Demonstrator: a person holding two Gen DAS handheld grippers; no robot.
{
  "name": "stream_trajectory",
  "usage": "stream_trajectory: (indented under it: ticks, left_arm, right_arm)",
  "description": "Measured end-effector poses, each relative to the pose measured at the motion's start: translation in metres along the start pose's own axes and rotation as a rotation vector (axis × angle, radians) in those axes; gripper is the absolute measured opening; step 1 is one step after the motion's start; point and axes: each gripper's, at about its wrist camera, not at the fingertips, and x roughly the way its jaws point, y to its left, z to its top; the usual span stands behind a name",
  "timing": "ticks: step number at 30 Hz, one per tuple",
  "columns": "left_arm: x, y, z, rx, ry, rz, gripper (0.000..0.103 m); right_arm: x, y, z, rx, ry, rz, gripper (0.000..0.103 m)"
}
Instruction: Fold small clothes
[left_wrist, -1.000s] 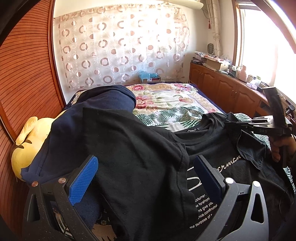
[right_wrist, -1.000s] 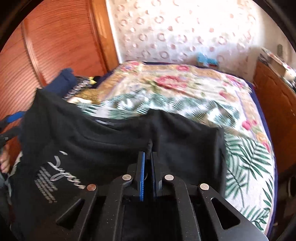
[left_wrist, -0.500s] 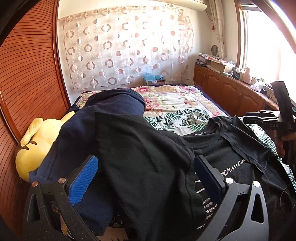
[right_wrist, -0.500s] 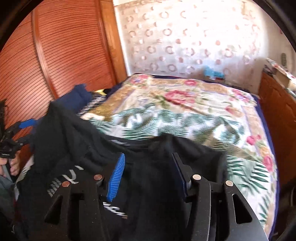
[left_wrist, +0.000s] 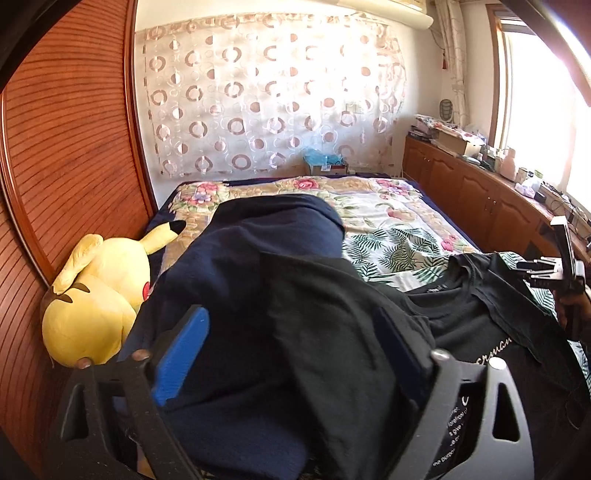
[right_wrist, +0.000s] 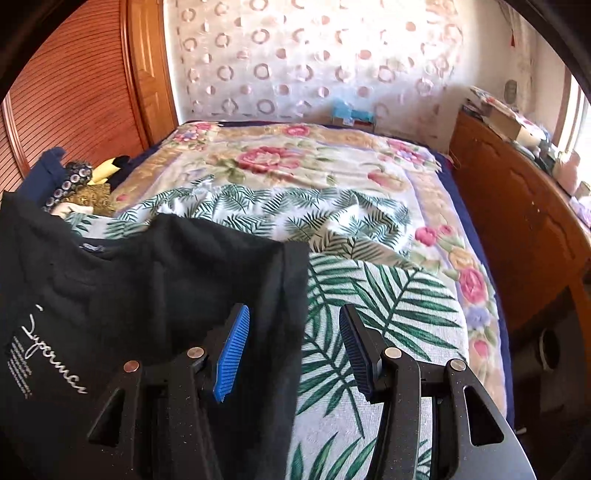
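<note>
- Nearest in the left wrist view, the left gripper (left_wrist: 291, 354) has its blue-padded fingers (left_wrist: 181, 354) wide apart; its jaws have just been closing a little. Black cloth of the T-shirt (left_wrist: 332, 350) lies draped between them, and it is unclear whether the pads press on it.
- Nearest in the right wrist view, the right gripper (right_wrist: 293, 354) has its fingers about half apart. The edge of the black T-shirt (right_wrist: 155, 280) hangs loose in the gap, touching neither pad.
- The T-shirt lies spread on the near part of the bed, white script lettering (right_wrist: 55, 350) on its front, collar facing away.
- Under the shirt's left side sits a dark navy garment (left_wrist: 266, 236), bunched up.
- Beside it, against the wooden wall panel (left_wrist: 66, 147), lies a yellow plush toy (left_wrist: 96, 299).
- The bed cover (right_wrist: 332, 206) has green leaves up close and pink flowers further on.
- A wooden cabinet (right_wrist: 517, 221) runs along the right.
- At the back hangs a sheer curtain (left_wrist: 266, 96) with ring patterns.
</note>
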Motion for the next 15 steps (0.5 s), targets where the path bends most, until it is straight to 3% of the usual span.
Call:
stream_trajectory:
  ticks: [2,5,9,15]
  left_arm:
    - [0.007,0.004,0.002,0.0,0.018,0.0,0.073]
    - [0.016,0.005,0.004,0.001,0.04,-0.004,0.064]
    - [0.027,0.005,0.01,-0.009,0.062,-0.021,0.062]
    - [0.037,0.002,0.018,-0.013,0.079,-0.045,0.051]
  right_arm:
    - [0.008,0.003,0.003,0.002,0.013,0.003,0.053]
    - [0.009,0.001,0.013,0.011,0.005,0.013,0.053]
    - [0.006,-0.003,0.011,0.006,0.007,0.011,0.055]
    - [0.006,-0.005,0.009,0.004,0.008,0.011,0.056]
